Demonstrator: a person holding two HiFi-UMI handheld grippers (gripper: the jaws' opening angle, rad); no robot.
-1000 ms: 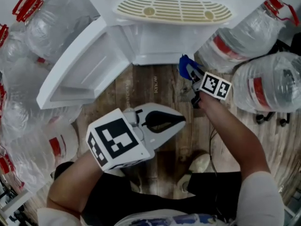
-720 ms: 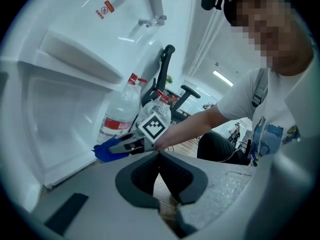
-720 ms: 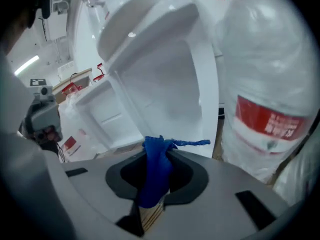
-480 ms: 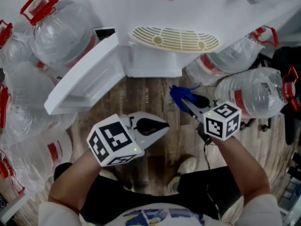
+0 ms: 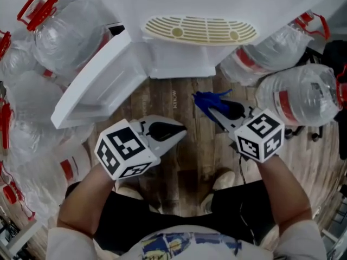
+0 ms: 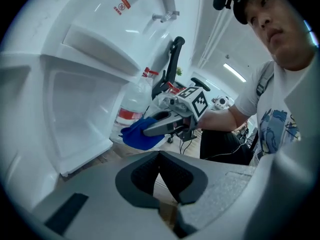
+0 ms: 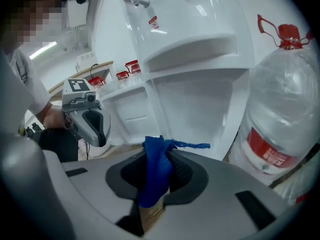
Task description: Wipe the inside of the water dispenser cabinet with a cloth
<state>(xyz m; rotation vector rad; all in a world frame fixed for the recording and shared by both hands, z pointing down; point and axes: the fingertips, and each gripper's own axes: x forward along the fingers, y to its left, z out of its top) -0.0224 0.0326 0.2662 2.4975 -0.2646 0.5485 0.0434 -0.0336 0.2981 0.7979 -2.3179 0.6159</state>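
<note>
- Our right gripper (image 5: 212, 110) clamps the blue cloth (image 5: 204, 99).
- Our left gripper (image 5: 176, 131) has its jaws closed and holds nothing.
- The open cabinet (image 5: 179, 65) lies at 12 o'clock from both.

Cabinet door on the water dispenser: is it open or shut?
Open. The door stands swung out leftward, baring the white cabinet inside.

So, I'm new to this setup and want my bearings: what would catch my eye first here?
The blue cloth stands out most, pinched in the right gripper just in front of the white water dispenser cabinet, whose door stands open at the left. Big clear water bottles with red labels and handles crowd both sides. The left gripper is shut on nothing above the wooden floor.
</note>
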